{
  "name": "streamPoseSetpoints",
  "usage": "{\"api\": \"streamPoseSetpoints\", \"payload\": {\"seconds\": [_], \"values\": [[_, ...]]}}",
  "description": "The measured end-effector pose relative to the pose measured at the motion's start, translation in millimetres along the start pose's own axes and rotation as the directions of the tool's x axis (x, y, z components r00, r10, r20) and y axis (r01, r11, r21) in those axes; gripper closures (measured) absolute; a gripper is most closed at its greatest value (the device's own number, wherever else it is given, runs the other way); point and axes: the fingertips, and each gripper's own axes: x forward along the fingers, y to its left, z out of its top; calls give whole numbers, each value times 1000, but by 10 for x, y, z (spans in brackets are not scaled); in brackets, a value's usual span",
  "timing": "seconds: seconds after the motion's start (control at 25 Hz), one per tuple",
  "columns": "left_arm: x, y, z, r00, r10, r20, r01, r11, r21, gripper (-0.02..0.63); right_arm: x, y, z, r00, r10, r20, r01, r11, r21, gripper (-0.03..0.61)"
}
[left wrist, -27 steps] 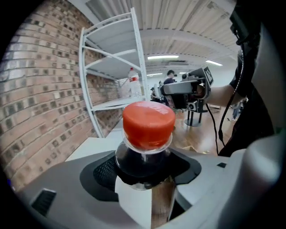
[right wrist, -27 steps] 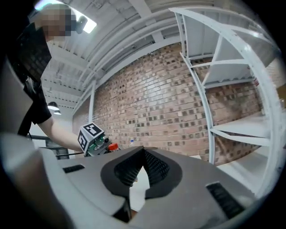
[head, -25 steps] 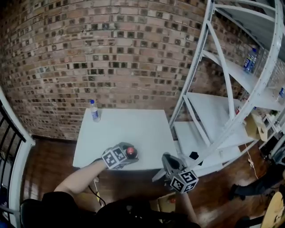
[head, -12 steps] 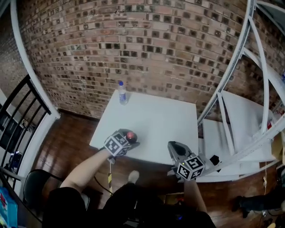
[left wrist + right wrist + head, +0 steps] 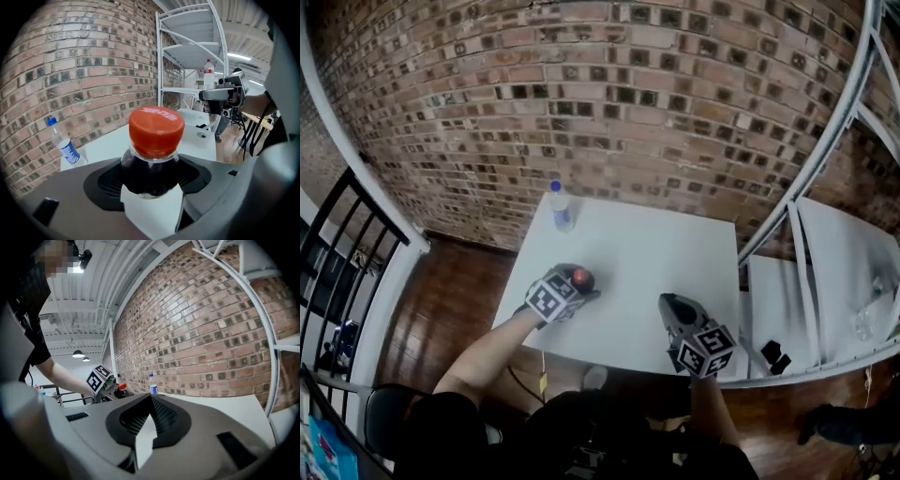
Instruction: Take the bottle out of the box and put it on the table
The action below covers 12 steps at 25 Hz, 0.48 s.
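Over the table's (image 5: 656, 272) near edge, left gripper (image 5: 577, 287) pinches the bottle (image 5: 152, 140), cap up; right gripper (image 5: 151, 401) pressed together, empty.

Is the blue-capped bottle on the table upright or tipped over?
Upright: the blue-capped bottle stands on its base near the far edge of the table, cap up.

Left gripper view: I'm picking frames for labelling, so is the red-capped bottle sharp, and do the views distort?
Left gripper view: the red-capped bottle is sharp, corners vignetted black. Head view: the brick wall bows, fisheye. Right gripper view: shelf post curves.
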Motion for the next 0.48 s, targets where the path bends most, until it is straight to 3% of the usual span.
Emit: {"api": "streamPoseSetpoints", "payload": {"seconds": [0.48], "values": [[852, 831, 163, 999, -24, 23, 25, 998, -66, 304, 639, -611, -203, 984, -130, -124, 134, 991, 29, 574]]}}
